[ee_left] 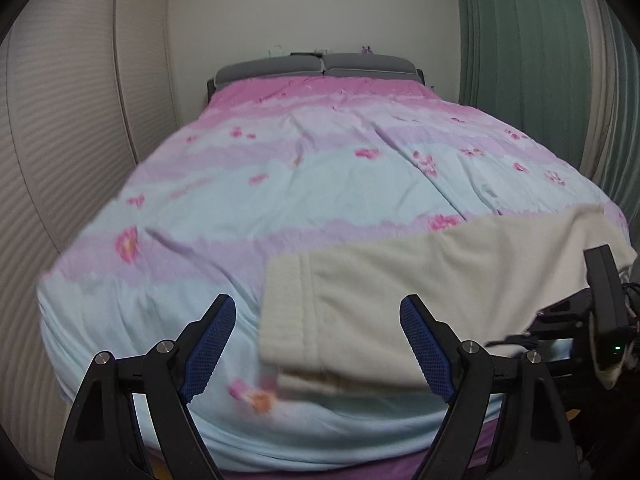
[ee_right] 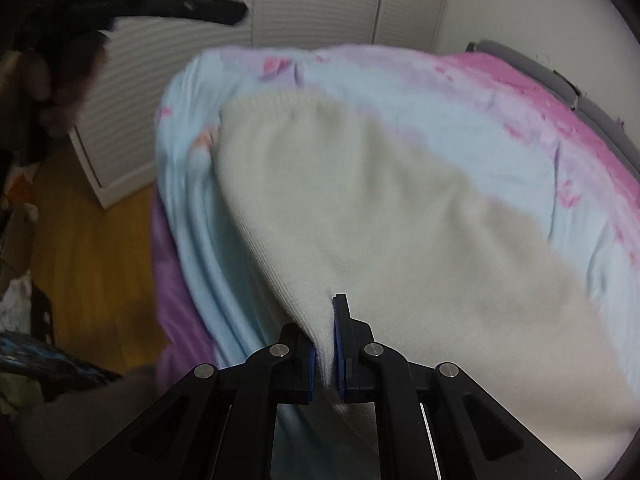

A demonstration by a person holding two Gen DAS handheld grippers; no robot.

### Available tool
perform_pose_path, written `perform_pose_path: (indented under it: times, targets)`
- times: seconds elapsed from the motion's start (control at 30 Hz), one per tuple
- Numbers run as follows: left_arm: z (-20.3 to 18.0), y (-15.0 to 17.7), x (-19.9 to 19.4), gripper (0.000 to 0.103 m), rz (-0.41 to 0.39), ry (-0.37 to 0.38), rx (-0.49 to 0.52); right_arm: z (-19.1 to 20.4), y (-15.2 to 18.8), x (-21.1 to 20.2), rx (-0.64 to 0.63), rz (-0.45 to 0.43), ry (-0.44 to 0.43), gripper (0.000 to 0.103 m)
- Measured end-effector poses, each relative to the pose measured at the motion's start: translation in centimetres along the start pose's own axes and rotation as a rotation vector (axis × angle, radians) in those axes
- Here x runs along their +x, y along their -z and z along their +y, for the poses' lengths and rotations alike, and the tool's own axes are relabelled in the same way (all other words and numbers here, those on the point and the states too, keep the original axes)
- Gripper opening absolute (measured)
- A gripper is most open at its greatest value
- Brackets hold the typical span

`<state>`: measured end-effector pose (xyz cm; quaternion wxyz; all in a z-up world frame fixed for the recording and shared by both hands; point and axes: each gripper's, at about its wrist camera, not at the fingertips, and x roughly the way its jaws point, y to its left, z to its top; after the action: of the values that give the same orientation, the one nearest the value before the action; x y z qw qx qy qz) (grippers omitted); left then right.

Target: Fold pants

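Cream knit pants (ee_left: 420, 276) lie across the foot of the bed, their ribbed end (ee_left: 280, 308) toward the left. My left gripper (ee_left: 316, 344) hovers open just in front of that ribbed end, its blue pads on either side and clear of the cloth. In the right wrist view the pants (ee_right: 400, 220) stretch away over the bed. My right gripper (ee_right: 326, 336) is shut on a pinched fold of the cream pants near their edge. The right gripper's black body (ee_left: 600, 304) shows at the right edge of the left wrist view.
The bed carries a pink, lilac and pale blue flowered duvet (ee_left: 280, 168) with a grey headboard (ee_left: 320, 66) behind. White slatted wardrobe doors (ee_left: 80, 120) stand on the left, green curtains (ee_left: 540, 40) on the right. Wooden floor (ee_right: 92, 248) lies beside the bed.
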<state>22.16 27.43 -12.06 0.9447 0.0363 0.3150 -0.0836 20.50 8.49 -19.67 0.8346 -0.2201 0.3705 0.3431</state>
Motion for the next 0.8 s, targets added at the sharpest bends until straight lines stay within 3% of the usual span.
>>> perform_pose_path:
  times: [0.2, 0.33, 0.43, 0.53, 0.7, 0.73, 0.8]
  targets:
    - [-0.6, 0.9, 1.2, 0.085, -0.021, 0.017, -0.080, -0.9, -0.1, 0.9, 0.065, -0.003, -0.010, 0.014]
    - [-2.8, -0.4, 0.6, 0.085, -0.064, 0.004, -0.072, -2.4, 0.5, -3.4, 0.130, -0.070, 0.035, 0.047]
    - [-5.4, -1.5, 0.8, 0.085, -0.086, -0.005, -0.069, -3.9, 1.1, -5.8, 0.174, -0.109, 0.029, 0.050]
    - [-8.3, -2.0, 1.2, 0.085, -0.102, 0.026, -0.071, -7.9, 2.8, -9.7, 0.260, -0.130, 0.080, 0.050]
    - [-13.2, -2.2, 2.7, 0.085, -0.123, 0.055, -0.017, -12.4, 7.1, -13.4, 0.405, -0.123, 0.177, 0.050]
    - [-14.0, -2.1, 3.2, 0.085, -0.120, 0.057, -0.009, -14.2, 9.5, -14.4, 0.475, -0.104, 0.232, 0.050]
    - [-15.2, -1.9, 4.1, 0.085, -0.104, 0.060, 0.002, -15.4, 11.3, -14.7, 0.530, -0.086, 0.237, 0.050]
